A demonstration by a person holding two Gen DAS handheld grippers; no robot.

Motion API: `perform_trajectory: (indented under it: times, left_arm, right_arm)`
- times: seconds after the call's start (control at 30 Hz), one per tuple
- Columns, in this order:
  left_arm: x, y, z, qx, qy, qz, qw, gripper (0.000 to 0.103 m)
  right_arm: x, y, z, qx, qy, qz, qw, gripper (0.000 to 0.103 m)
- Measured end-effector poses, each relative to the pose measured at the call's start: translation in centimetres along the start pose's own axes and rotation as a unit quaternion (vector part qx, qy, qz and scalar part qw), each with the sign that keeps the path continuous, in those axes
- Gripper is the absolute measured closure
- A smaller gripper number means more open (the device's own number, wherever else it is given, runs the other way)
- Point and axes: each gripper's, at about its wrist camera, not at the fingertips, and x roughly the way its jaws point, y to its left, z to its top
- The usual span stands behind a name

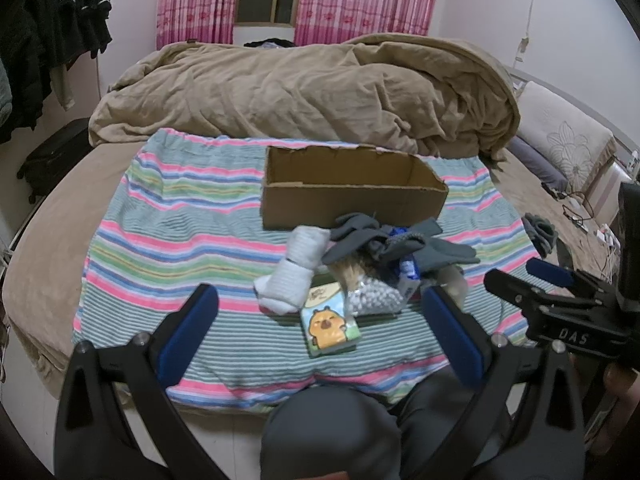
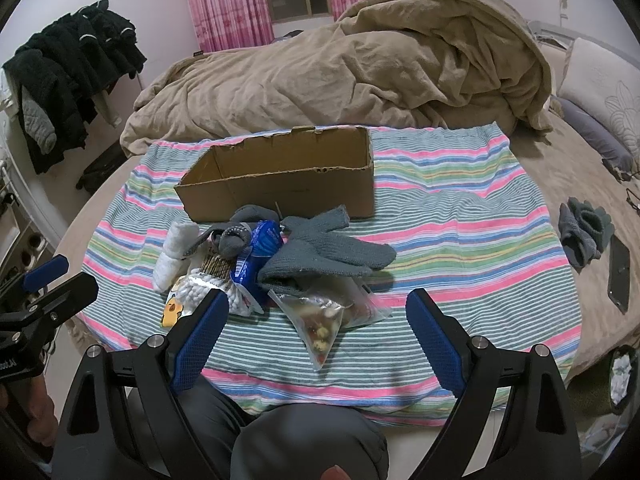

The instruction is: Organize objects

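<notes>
An open cardboard box (image 1: 352, 204) (image 2: 280, 184) stands on a striped towel (image 1: 168, 240) (image 2: 460, 240) on the bed. In front of it lies a pile: white rolled socks (image 1: 298, 272) (image 2: 176, 252), grey gloves (image 1: 384, 240) (image 2: 332, 248), a blue packet (image 2: 260, 256), a bag of white beads (image 1: 374, 298) (image 2: 200, 288), a capybara tissue pack (image 1: 328, 322) (image 2: 173, 309) and a clear snack bag (image 2: 320, 320). My left gripper (image 1: 320, 328) is open, hovering over the tissue pack. My right gripper (image 2: 316, 328) is open over the snack bag, and also shows in the left wrist view (image 1: 528, 276).
A tan duvet (image 1: 312, 88) (image 2: 360, 68) is heaped behind the box. Another grey glove pair (image 2: 584, 232) and a phone (image 2: 619, 276) lie on the bed to the right. Dark clothes (image 2: 76, 68) hang at left. My knees (image 1: 340, 432) are at the bed's near edge.
</notes>
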Motion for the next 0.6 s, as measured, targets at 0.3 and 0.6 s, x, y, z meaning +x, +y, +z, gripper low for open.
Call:
perform_trajectory:
  times: [0.3, 0.6]
  left_arm:
    - [0.07, -0.01, 0.09, 0.000, -0.001, -0.002, 1.0000, 0.000]
    - [0.10, -0.02, 0.06, -0.001, 0.001, -0.002, 1.0000, 0.000]
  right_arm:
    - [0.04, 0.01, 0.09, -0.001, 0.000, -0.001, 1.000, 0.010]
    - [0.21, 0.09, 0.14, -0.002, 0.002, 0.000, 1.000, 0.010]
